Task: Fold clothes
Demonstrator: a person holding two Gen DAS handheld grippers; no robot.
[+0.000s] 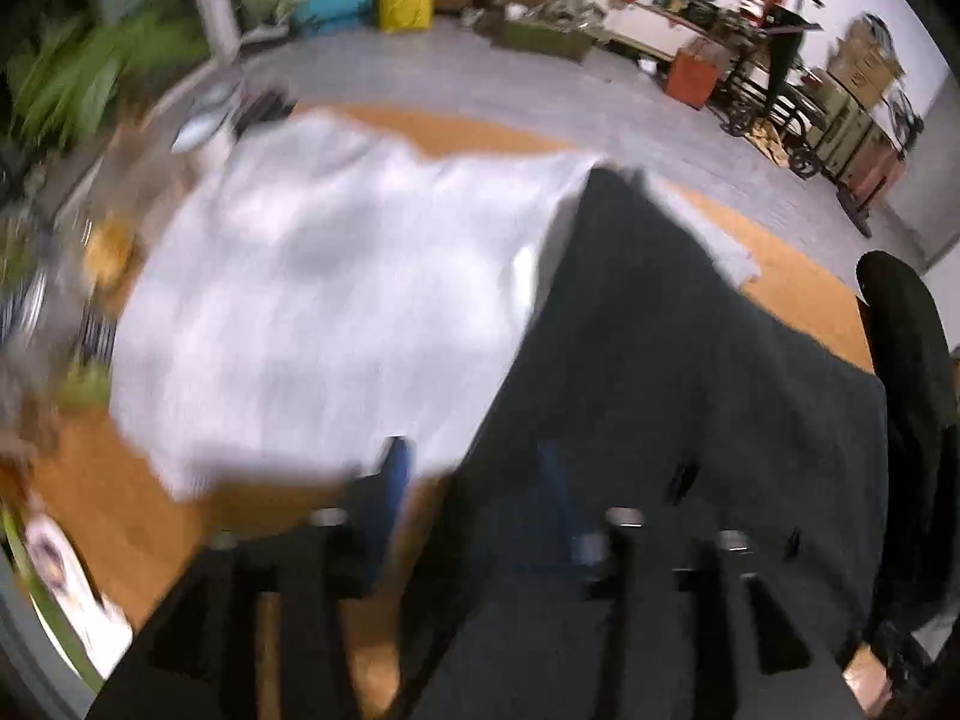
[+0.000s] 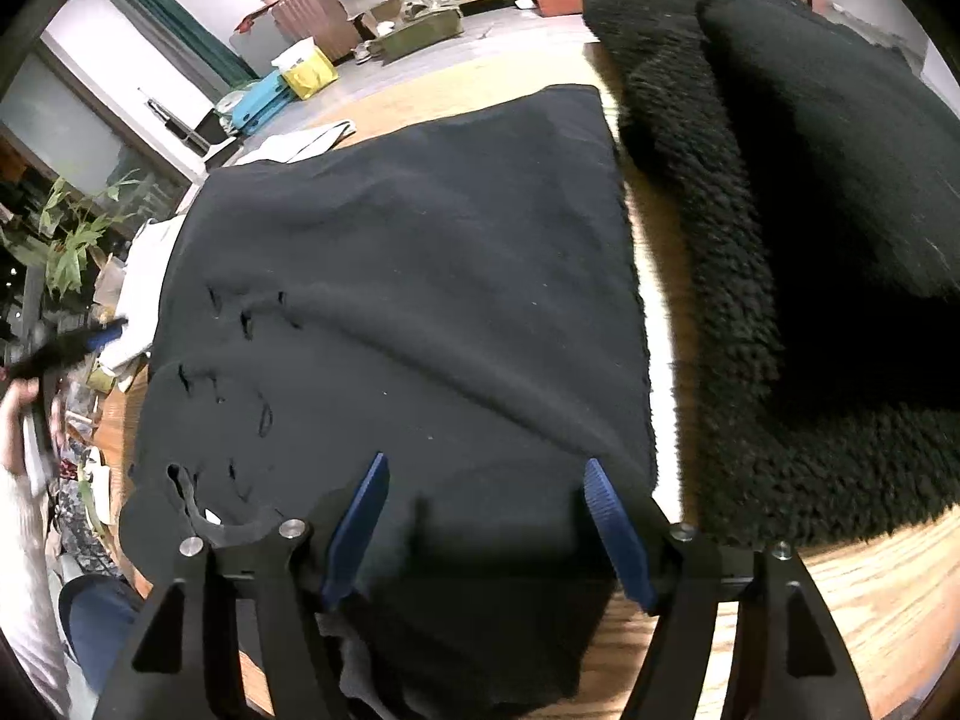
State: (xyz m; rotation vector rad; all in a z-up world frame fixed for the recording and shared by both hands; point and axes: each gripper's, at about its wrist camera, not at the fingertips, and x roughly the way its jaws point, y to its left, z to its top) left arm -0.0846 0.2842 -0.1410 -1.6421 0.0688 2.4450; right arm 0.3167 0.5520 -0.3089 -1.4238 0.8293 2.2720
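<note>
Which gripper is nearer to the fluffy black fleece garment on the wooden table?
Right. The right gripper is over the flat dark cloth, directly beside the fluffy black fleece garment. The left gripper is beyond the cloth's opposite edge.

The wooden, orange-brown bench (image 2: 852,588) carries a flat dark charcoal garment (image 2: 420,276), a white cloth (image 1: 312,300) beside it, and a black fleecy garment (image 2: 780,240)

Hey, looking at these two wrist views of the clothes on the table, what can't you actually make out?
- Left wrist view: motion blur smears the white garment; its type is unclear.
- Left wrist view: the left tongs have one fingertip lost against the dark garment.
- Right wrist view: the dark garment's near edge runs off the frame bottom.
- Right wrist view: the fleecy black item is cut by the frame edge.
</note>
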